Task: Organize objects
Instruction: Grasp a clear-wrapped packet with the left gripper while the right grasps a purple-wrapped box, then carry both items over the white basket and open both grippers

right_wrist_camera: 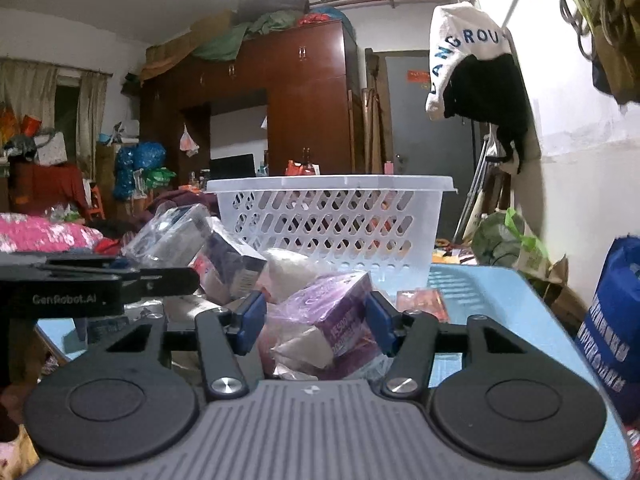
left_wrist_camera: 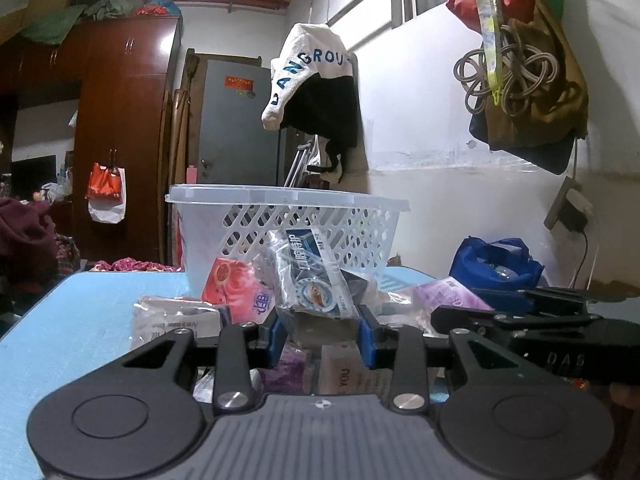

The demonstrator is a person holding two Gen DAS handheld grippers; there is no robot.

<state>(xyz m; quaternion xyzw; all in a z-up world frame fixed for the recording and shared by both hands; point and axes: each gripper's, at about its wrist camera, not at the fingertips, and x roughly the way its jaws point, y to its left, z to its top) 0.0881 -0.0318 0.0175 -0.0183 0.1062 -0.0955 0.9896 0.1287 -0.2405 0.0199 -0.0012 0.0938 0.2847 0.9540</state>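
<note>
Blue-padded jaws of the left gripper are clamped on a wrapped blue-and-white box, which is held just above the heap of packets in the middle of the blue table. The right gripper is set around a purple packet in the same heap; both pads appear to be pressed against its wrapper, though the film blurs the contact, so a firm hold cannot be confirmed. The white perforated basket is placed behind the heap, toward the far edge of the table. Each item is best lifted clear of the loose wrappers before being carried over the basket rim, so that neighbouring packets are not dragged along.
</note>
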